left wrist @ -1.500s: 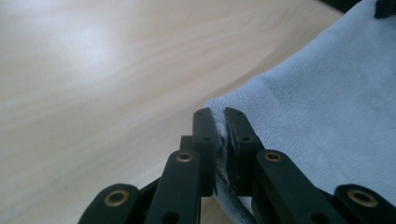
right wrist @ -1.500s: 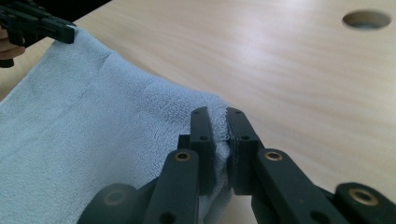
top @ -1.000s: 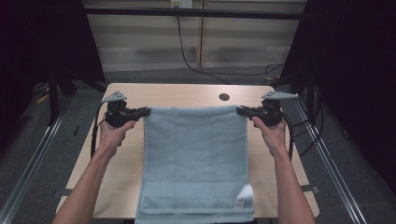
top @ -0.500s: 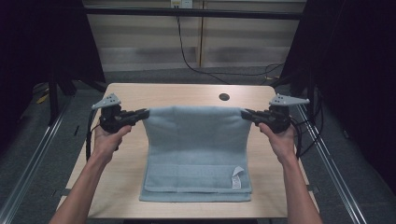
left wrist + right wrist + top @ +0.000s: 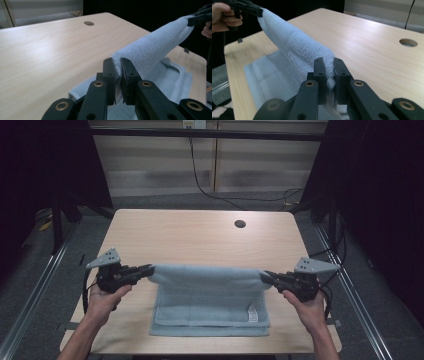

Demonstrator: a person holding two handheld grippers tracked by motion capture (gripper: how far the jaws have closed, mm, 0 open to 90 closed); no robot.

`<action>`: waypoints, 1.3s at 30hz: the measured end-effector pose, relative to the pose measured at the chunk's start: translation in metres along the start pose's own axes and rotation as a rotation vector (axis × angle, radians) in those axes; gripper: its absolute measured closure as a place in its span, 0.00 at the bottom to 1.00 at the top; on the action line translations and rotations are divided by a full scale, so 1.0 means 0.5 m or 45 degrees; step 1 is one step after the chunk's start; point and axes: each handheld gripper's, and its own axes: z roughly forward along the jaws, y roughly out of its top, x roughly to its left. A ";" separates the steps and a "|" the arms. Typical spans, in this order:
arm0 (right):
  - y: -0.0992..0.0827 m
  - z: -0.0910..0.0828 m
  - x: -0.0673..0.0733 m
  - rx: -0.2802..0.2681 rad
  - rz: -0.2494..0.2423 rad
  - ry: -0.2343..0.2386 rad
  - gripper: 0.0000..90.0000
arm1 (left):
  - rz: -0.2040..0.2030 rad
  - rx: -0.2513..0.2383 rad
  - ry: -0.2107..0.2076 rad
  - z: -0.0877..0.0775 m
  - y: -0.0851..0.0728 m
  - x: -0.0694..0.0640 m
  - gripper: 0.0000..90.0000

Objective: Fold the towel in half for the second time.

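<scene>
Lab: black curtains (image 5: 45,165), floor rails (image 5: 35,285)

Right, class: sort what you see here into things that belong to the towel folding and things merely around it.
Part of the job:
- pale blue terry towel
- left gripper, shut on one towel corner
- right gripper, shut on the other
- light wooden table

Just around:
- black cable on the floor behind
- round hole in the tabletop
</scene>
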 end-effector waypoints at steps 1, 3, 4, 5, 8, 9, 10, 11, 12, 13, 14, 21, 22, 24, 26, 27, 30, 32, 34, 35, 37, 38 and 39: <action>-0.010 -0.003 0.008 0.000 0.004 -0.005 0.92 | 0.003 0.025 0.005 -0.001 -0.012 -0.008 0.93; -0.033 -0.007 0.023 0.025 0.005 -0.002 0.91 | 0.008 0.072 -0.004 -0.002 -0.038 -0.022 0.92; -0.046 -0.008 0.028 0.039 0.013 0.005 0.91 | 0.005 0.092 -0.014 -0.003 -0.053 -0.027 0.92; -0.063 -0.007 0.031 0.077 0.024 0.017 0.90 | -0.002 0.101 -0.025 -0.004 -0.062 -0.030 0.92; -0.105 -0.007 0.037 0.123 0.067 0.039 0.88 | -0.021 0.169 -0.050 -0.008 -0.102 -0.046 0.91; -0.119 -0.006 0.041 0.135 0.082 0.046 0.85 | -0.012 0.184 -0.056 -0.008 -0.110 -0.050 0.90; -0.128 -0.007 0.045 0.149 0.093 0.054 0.80 | -0.014 0.200 -0.052 -0.009 -0.119 -0.052 0.88; -0.139 -0.007 0.048 0.167 0.104 0.067 0.76 | -0.027 0.193 -0.057 -0.011 -0.123 -0.051 0.86; -0.147 -0.011 0.051 0.160 0.115 0.083 0.73 | -0.045 0.165 -0.075 -0.013 -0.123 -0.049 0.83; -0.148 -0.015 0.052 0.156 0.124 0.086 0.70 | -0.054 0.151 -0.079 -0.015 -0.121 -0.048 0.82; -0.144 -0.018 0.052 0.151 0.126 0.078 0.68 | -0.066 0.130 -0.090 -0.017 -0.113 -0.047 0.80; -0.088 -0.013 0.014 0.052 0.131 0.027 0.61 | -0.067 0.122 -0.020 0.004 -0.077 -0.020 0.66; -0.081 -0.006 0.005 0.052 0.130 0.016 0.59 | -0.078 0.129 0.012 0.011 -0.075 -0.010 0.63; -0.068 0.010 -0.012 0.056 0.130 -0.018 0.54 | -0.086 0.126 0.038 0.021 -0.070 0.013 0.60; -0.060 0.025 -0.030 0.057 0.141 -0.049 0.52 | -0.118 0.135 0.098 0.030 -0.070 0.043 0.56; -0.059 0.034 -0.043 0.060 0.150 -0.076 0.50 | -0.138 0.138 0.116 0.032 -0.073 0.060 0.53; -0.068 0.048 -0.072 0.082 0.181 -0.119 0.48 | -0.225 0.160 0.199 0.029 -0.089 0.109 0.50; -0.081 0.053 -0.086 0.093 0.199 -0.149 0.46 | -0.248 0.157 0.230 0.021 -0.097 0.126 0.47; -0.094 0.054 -0.091 0.107 0.202 -0.184 0.44 | -0.263 0.145 0.257 0.011 -0.101 0.141 0.41; -0.101 0.056 -0.095 0.121 0.199 -0.208 0.42 | -0.260 0.147 0.277 0.008 -0.104 0.145 0.39; -0.114 0.056 -0.102 0.157 0.214 -0.273 0.36 | -0.269 0.160 0.298 0.004 -0.114 0.148 0.36; -0.118 0.055 -0.103 0.168 0.214 -0.287 0.36 | -0.280 0.161 0.309 0.005 -0.120 0.146 0.34; -0.122 0.053 -0.104 0.180 0.216 -0.294 0.35 | -0.280 0.175 0.311 0.003 -0.126 0.144 0.32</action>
